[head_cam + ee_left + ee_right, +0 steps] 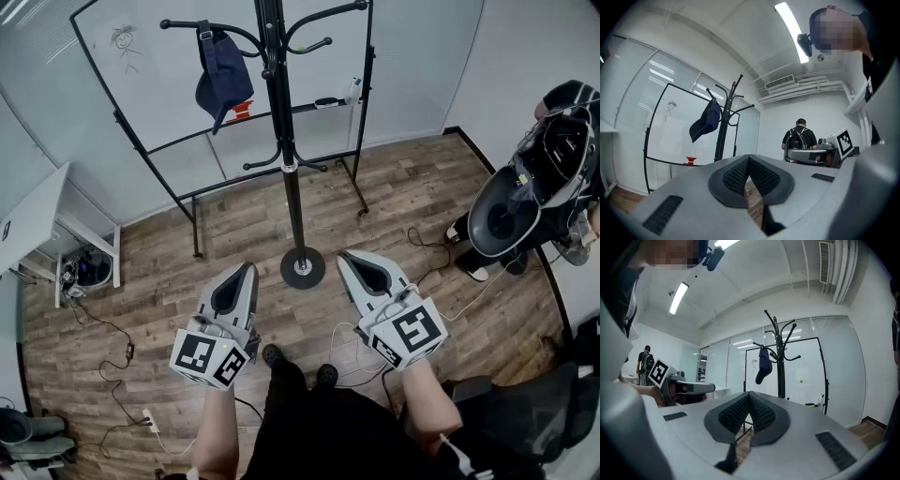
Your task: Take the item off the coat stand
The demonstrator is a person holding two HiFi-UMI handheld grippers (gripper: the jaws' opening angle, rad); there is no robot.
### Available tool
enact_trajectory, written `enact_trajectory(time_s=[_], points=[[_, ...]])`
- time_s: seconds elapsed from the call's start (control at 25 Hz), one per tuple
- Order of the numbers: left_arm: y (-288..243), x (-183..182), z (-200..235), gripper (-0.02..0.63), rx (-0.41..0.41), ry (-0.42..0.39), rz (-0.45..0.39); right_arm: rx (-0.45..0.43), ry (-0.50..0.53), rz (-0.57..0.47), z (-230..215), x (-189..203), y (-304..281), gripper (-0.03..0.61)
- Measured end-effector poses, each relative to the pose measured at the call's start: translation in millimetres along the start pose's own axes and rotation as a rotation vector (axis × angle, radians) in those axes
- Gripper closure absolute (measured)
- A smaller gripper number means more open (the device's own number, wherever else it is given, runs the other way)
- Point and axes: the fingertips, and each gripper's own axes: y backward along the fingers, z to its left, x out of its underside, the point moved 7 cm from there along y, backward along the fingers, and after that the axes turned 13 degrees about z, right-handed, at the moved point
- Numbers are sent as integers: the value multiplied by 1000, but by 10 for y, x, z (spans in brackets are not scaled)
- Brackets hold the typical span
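Hovering low over the wooden floor (234, 225), the left claw (249, 270) has its jaws pressed together with nothing between them. The right claw (345, 257) beside it is pressed shut and empty too. Just ahead, between the two claws, the coat stand (292, 187) rises from its round base. Further ahead of the left claw and well apart from it, the dark blue cap (223, 82) hangs from a hook. Beyond it stands a whiteboard (159, 84) in a black frame.
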Motion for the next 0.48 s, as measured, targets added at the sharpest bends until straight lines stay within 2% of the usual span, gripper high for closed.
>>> enact_trajectory(time_s=[0.48], points=[[13,56,-233,598,-3,-2,15,-40,23,-4,97,62,205,549]])
